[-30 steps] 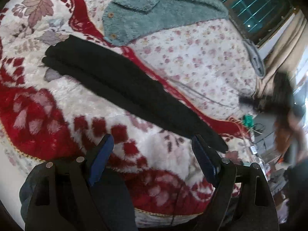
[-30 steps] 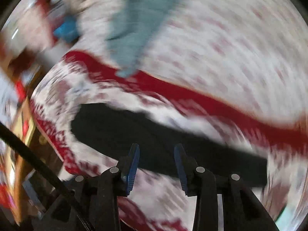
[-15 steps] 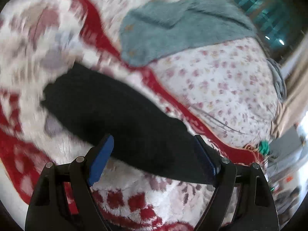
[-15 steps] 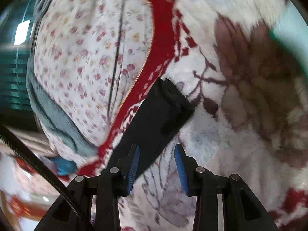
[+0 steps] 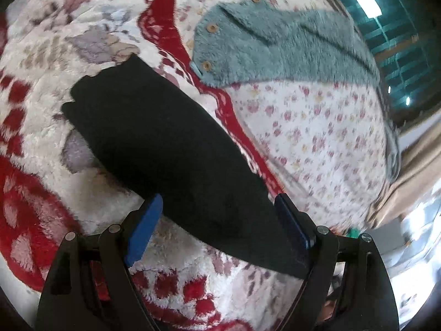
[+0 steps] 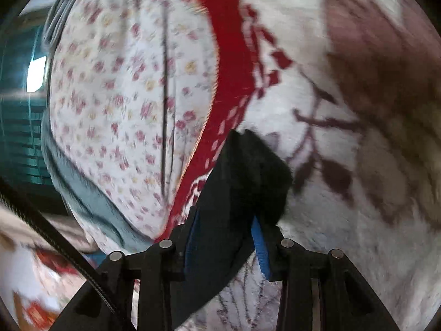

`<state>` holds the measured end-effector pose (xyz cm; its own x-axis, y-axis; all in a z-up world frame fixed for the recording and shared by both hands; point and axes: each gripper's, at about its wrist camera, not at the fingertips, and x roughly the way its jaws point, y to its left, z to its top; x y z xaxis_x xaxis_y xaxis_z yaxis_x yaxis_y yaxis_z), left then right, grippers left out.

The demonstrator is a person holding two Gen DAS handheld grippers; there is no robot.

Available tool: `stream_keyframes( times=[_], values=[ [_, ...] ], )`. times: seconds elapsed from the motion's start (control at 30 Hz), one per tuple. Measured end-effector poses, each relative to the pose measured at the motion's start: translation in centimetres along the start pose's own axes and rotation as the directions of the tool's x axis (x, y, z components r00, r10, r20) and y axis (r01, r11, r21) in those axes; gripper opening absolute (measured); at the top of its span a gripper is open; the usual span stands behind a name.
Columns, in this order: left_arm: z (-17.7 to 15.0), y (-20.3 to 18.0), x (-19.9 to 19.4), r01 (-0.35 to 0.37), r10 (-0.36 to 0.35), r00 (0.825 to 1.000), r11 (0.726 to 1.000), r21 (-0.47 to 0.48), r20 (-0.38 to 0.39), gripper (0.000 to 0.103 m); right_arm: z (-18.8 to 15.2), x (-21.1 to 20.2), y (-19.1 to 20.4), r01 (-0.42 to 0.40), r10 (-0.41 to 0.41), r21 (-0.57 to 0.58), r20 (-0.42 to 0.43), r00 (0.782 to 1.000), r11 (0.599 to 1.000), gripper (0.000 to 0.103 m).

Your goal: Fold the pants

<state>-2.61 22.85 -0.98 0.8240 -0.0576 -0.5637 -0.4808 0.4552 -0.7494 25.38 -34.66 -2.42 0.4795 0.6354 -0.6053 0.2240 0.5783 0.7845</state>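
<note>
The black pants (image 5: pixel 165 143) lie folded lengthwise into a long strip on a red and white plush blanket (image 5: pixel 41 165). My left gripper (image 5: pixel 220 220) is open, its blue-padded fingers (image 5: pixel 143 229) straddling the near end of the strip, close above it. In the right wrist view the other end of the pants (image 6: pixel 248 176) lies between the fingers of my right gripper (image 6: pixel 226 237), which is open with a narrower gap and does not pinch the cloth.
A teal fuzzy cardigan (image 5: pixel 275 44) with wooden buttons lies on a floral sheet (image 5: pixel 317 138) beyond the pants. A teal window wall (image 5: pixel 386 22) and beige curtain (image 5: pixel 413 171) stand at the right. A black cable (image 6: pixel 55 248) crosses the lower left of the right wrist view.
Both grippers moved down and in toward the pants. The left now straddles one end of the strip, and the right has closed in on the other end.
</note>
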Motion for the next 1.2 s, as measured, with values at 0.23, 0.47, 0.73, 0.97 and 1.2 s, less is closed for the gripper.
stream_keyframes(
  times=[0.23, 0.47, 0.73, 0.97, 1.2],
  values=[
    [1.3, 4.3, -0.4, 0.160, -0.164, 0.986, 0.959, -0.236, 0.003, 0.084, -0.7, 1.8, 1.6, 0.098, -0.107, -0.145, -0.061, 0.992, 0.985, 0.027],
    [2.0, 3.9, 0.4, 0.131, -0.136, 0.991, 0.963, -0.237, -0.002, 0.084, -0.5, 1.9, 0.5, 0.076, -0.085, -0.115, -0.076, 0.993, 0.990, 0.028],
    [2.7, 4.0, 1.3, 0.145, -0.154, 0.988, 0.962, -0.233, -0.017, 0.084, -0.6, 2.0, 0.8, 0.087, -0.098, -0.147, -0.071, 0.993, 0.985, 0.029],
    [2.7, 3.2, 1.5, 0.199, -0.210, 0.977, 0.961, -0.191, -0.037, 0.084, -0.5, 2.1, 0.8, 0.083, -0.095, -0.142, -0.073, 0.993, 0.986, 0.030],
    [2.6, 2.2, 1.5, 0.249, -0.259, 0.964, 0.957, -0.148, -0.057, 0.084, -0.5, 2.2, 0.8, 0.081, -0.093, -0.141, -0.076, 0.993, 0.987, 0.030]
  ],
)
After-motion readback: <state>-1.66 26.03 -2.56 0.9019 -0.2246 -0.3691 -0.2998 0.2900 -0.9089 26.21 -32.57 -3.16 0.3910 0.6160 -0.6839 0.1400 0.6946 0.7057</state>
